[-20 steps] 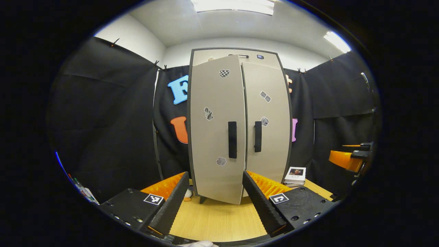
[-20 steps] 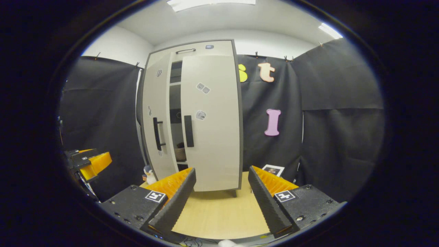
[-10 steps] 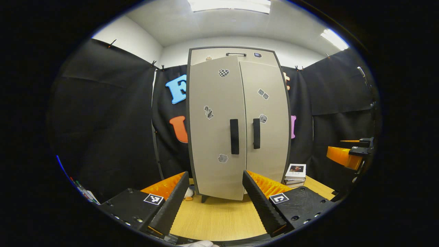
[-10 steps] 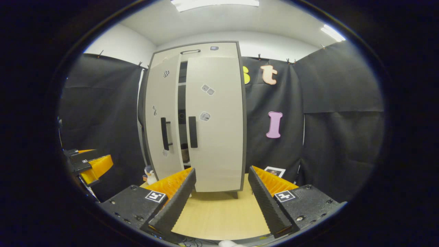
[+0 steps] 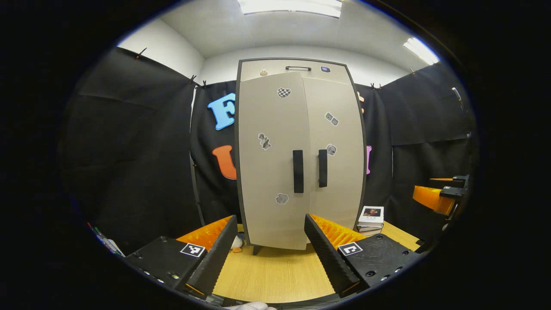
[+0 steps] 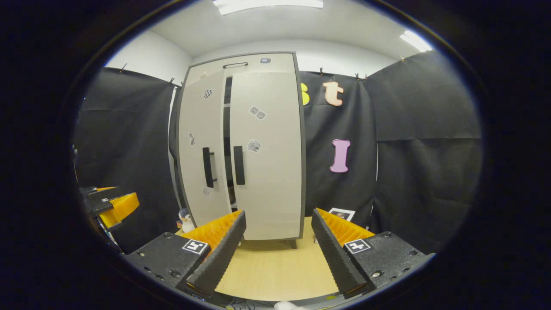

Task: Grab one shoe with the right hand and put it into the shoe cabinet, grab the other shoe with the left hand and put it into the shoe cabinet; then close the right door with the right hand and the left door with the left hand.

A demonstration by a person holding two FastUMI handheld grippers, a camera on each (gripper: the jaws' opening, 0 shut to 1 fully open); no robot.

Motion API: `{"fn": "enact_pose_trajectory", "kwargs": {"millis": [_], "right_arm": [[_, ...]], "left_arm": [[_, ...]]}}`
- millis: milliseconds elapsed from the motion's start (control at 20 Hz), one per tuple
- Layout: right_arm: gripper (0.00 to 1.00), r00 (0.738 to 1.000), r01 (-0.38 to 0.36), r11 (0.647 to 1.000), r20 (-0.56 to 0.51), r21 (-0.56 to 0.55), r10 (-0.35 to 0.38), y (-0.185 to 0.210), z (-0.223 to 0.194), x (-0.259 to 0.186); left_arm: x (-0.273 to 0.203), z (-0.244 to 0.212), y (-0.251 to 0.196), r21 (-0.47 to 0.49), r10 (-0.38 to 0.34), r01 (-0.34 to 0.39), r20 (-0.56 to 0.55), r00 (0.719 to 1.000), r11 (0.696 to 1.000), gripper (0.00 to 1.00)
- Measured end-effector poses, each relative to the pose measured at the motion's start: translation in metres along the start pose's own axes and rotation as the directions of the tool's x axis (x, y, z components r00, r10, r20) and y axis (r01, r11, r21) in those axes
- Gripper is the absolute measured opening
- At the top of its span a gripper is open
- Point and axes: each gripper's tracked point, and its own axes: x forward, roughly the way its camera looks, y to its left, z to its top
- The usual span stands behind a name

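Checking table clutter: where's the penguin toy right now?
In the right gripper view the penguin toy stands on the wooden table at the shoe cabinet's lower left corner, beside the left door.

Shoe cabinet (image 5: 275,181): pale beige doors, dark grey frame, black handles (image 5: 298,171); one small black-and-white checkered sticker (image 5: 283,92), others grey. Table (image 5: 275,275): light wood grain. Toy penguin (image 6: 186,220): white with dark head
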Motion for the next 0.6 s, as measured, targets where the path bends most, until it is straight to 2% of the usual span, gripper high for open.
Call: {"fn": "enact_pose_trajectory", "kwargs": {"millis": [600], "right_arm": [[1.0,1.0,-0.014,1.0,0.001,-0.005,0.014,0.015,0.001,0.005]], "left_arm": [[0.005,-0.001,0.008,0.002,-0.007,0.007,0.0,1.0,1.0,0.96]]}}
